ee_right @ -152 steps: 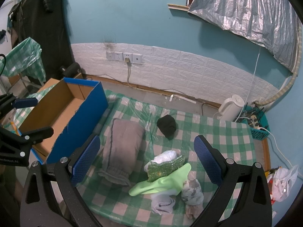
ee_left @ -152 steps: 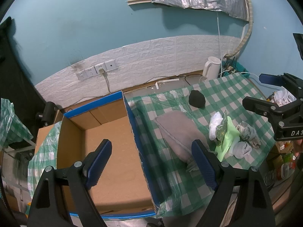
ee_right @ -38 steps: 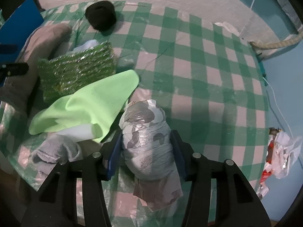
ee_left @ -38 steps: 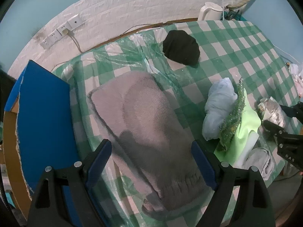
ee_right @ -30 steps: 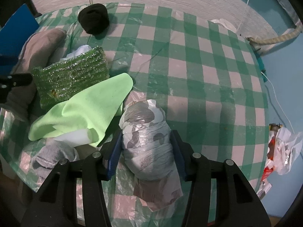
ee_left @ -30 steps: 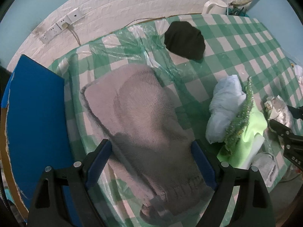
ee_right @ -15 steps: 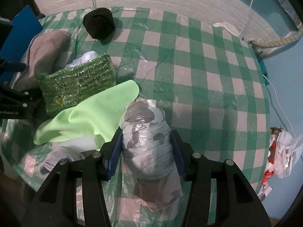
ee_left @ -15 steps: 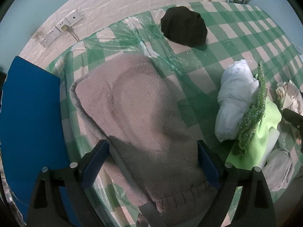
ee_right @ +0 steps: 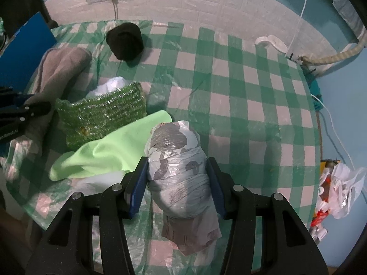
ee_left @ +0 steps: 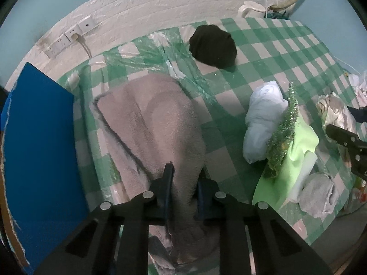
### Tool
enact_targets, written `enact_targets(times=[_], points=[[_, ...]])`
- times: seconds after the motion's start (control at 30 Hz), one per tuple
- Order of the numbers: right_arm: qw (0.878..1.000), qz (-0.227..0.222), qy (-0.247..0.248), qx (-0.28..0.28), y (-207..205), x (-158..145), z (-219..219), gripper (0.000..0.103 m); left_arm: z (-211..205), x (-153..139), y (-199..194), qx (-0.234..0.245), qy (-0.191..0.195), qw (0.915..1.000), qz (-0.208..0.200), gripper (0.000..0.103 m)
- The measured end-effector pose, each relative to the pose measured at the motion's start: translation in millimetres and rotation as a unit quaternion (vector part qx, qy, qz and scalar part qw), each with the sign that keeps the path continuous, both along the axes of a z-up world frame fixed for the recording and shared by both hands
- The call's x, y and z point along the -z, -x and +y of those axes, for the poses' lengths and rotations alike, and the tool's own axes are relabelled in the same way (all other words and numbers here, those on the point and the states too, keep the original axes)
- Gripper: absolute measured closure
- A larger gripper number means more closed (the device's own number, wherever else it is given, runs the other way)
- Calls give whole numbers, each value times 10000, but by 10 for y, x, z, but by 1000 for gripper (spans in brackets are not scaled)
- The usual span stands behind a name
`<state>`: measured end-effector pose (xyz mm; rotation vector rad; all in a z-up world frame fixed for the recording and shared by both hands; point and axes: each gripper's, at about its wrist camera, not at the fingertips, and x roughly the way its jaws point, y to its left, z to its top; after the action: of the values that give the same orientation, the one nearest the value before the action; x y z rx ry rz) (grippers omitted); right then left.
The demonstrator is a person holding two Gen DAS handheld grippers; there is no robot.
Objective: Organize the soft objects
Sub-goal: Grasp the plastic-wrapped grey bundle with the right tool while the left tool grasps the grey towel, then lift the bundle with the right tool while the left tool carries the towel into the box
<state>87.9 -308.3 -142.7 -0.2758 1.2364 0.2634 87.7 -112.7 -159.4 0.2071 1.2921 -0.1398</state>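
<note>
**Now both hand-held grippers have a soft thing in their grip**

Just half a second back the left hand-held gripper (ee_left: 182, 184) stood wide apart over the folded grey fleece garment (ee_left: 151, 123); its jaws have since clenched on the garment's near end, bunching a ridge of the fleece between them. The garment lies on the green-and-white checked desk (ee_left: 275, 52), just beside the blue-sided cardboard box (ee_left: 39, 142) at the left.

The right hand-held gripper (ee_right: 176, 178) goes on grasping the grey-patterned bundle wrapped in clear plastic (ee_right: 176, 160) at the near edge of the desk, as it did a second ago, with no visible shift.

Untouched between the two grips lie the white rolled cloth (ee_left: 263, 119), the sparkly green knitted pouch (ee_right: 103, 114), the lime-green cloth (ee_right: 110, 151) and, in the left view, a small grey sock (ee_left: 317, 194); the black knitted ball (ee_right: 125, 43) sits far back.

With both grips made, the sorting looks barely begun: the likely next step is a lift of the fleece toward the box, and its loose far end may drag.
</note>
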Motion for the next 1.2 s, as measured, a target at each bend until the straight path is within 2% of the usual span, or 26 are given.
enact_targets(times=[0.23,0.37,1.2], points=[[9999,-132,-39,-34,27,-131,40,53,34,-165,131,117,-37,9997,-229,87],[9998,-176,-60,-56,52,-202,57,53,107,-256,171,107,71,9995,-281,87],[9982,-534,-136,-254,206,-675,359,53,213,-726,509,495,-172,9940,-959,87]])
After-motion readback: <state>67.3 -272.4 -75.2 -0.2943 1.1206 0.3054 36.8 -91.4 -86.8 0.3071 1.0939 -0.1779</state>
